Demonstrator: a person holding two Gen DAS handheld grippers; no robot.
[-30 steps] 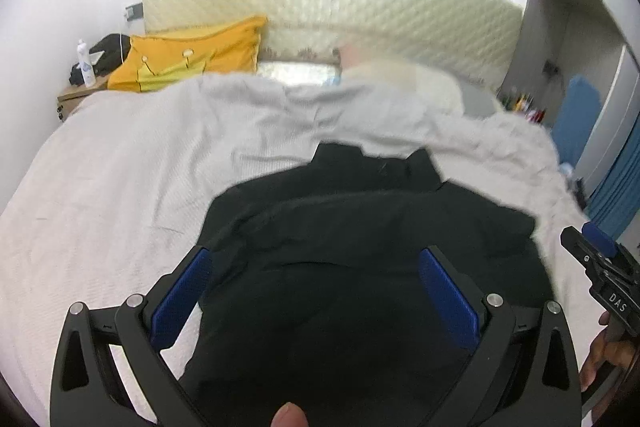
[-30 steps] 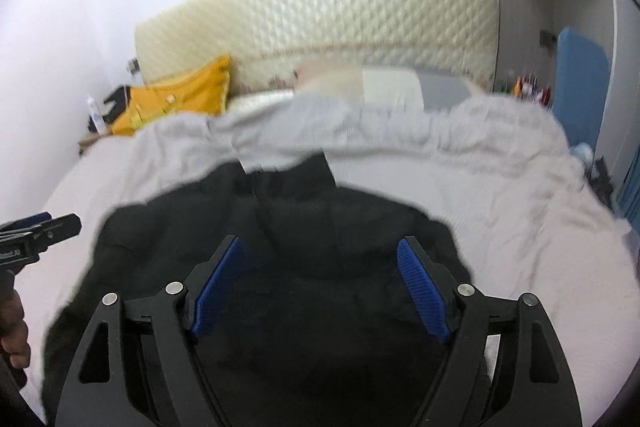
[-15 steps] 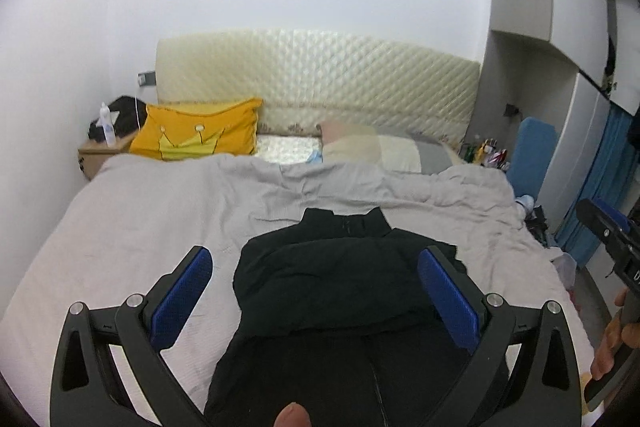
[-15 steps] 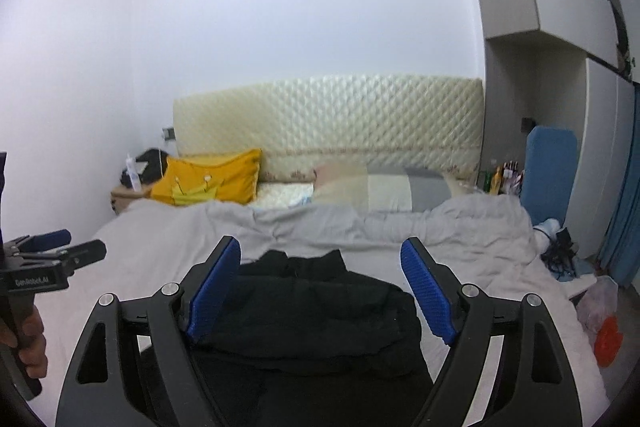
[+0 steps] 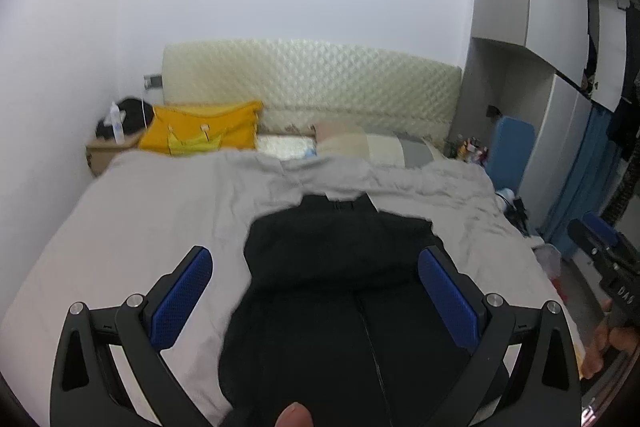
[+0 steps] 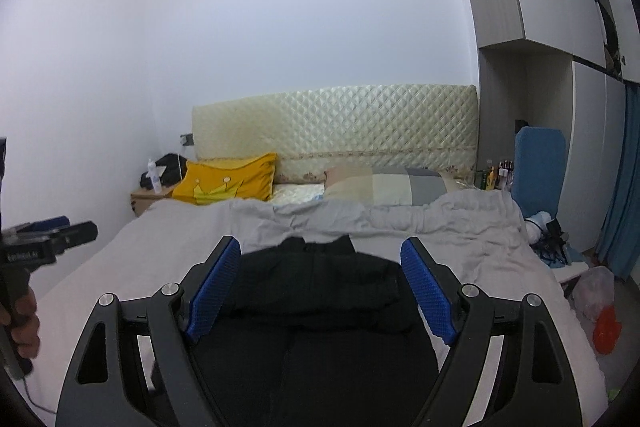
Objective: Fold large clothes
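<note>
A black garment [image 5: 340, 287] lies on the grey bed [image 5: 152, 211], its upper part folded over the lower part, collar toward the headboard. It also shows in the right wrist view [image 6: 320, 299]. My left gripper [image 5: 316, 275] is open and empty, held above the garment's near end. My right gripper [image 6: 320, 275] is open and empty, also above the near end. The right gripper shows at the right edge of the left wrist view [image 5: 604, 259]; the left gripper shows at the left edge of the right wrist view [image 6: 52, 235].
A yellow crown pillow [image 6: 228, 183] and a patchwork pillow [image 6: 384, 183] lie against the quilted headboard [image 6: 336, 123]. A nightstand [image 6: 150, 197] with a bottle stands at the left. A blue board [image 6: 540, 167], wardrobe and floor clutter [image 6: 600, 307] are at the right.
Both grippers have pulled back and up from close over the garment. The left one has since dipped and neared the garment slightly. Both stay open and empty.
</note>
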